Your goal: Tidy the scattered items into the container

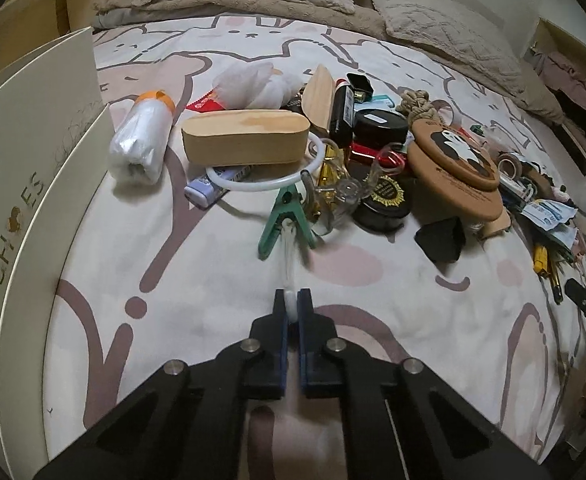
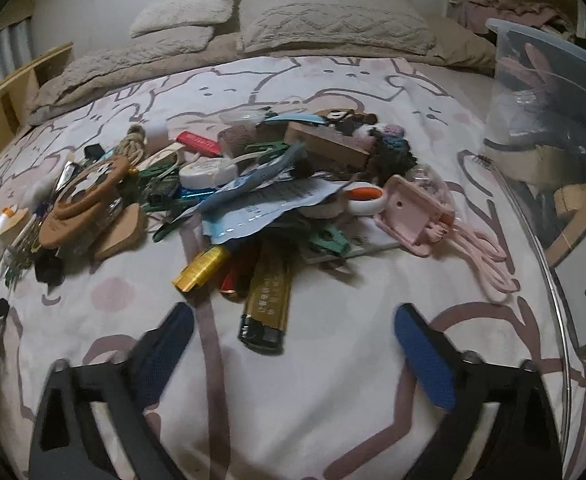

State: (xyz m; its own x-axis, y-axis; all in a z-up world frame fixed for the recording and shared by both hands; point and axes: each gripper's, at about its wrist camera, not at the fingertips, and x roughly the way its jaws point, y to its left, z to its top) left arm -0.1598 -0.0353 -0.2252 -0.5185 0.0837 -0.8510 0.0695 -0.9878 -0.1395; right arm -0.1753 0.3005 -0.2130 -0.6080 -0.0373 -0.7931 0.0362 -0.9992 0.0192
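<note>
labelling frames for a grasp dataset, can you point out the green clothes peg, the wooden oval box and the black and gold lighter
green clothes peg (image 1: 284, 216): left wrist view, on the peg's body above its spread legs.
wooden oval box (image 1: 245, 142): left wrist view, on its front wall.
black and gold lighter (image 2: 267, 300): right wrist view, on its gold body.

around the clutter pile (image 2: 253, 184) i see open bedsheet (image 2: 313, 392) on its near side. the clear bin (image 2: 533, 92) walls off its right, the shoe box (image 1: 33, 184) its left, and pillows (image 2: 333, 28) stand behind it.
</note>
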